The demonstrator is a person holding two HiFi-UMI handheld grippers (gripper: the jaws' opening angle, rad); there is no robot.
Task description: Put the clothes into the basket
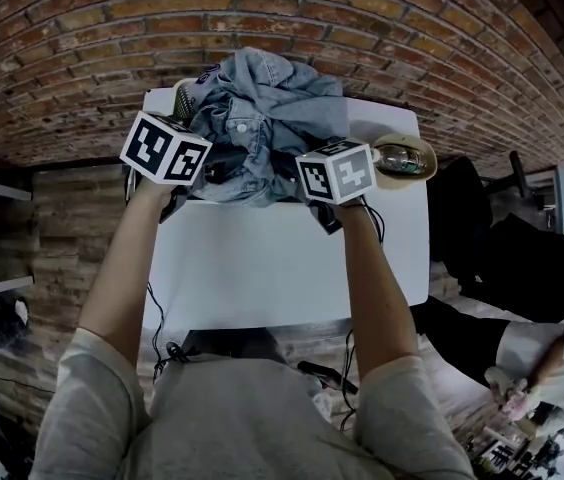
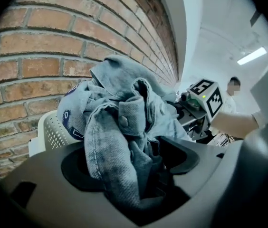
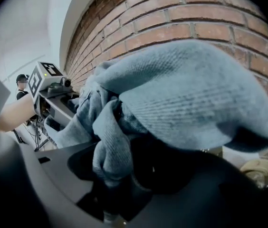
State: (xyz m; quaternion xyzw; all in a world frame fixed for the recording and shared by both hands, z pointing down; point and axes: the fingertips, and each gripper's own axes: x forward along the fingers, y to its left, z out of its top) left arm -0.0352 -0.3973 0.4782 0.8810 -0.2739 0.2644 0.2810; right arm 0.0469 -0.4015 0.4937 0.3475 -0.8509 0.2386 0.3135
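Left fingers (image 2: 188,155): part-spread, pinching a thick fold of denim jacket (image 2: 117,141); left gripper (image 2: 138,175) at 10 o'clock over white table (image 1: 282,268).
Basket (image 2: 48,132): white, perforated, 11 o'clock against brick wall (image 1: 82,48); mostly hidden under cloth.
Jacket place: bunched at 12 o'clock, hung between both grippers, draped over basket; judged not fully inside.
Right fingers (image 3: 79,165): part-spread, clamped on a bunched fold; right gripper (image 3: 110,184) at 1 o'clock.
Tan hat-like object (image 1: 404,158): 2 o'clock, just beside jacket.
Handling: soft, limp, weighty for cloth; unlikely to slip, sleeves prone to trailing over rim.
Hold: probably best on thick seams or collar, at two well-apart points.
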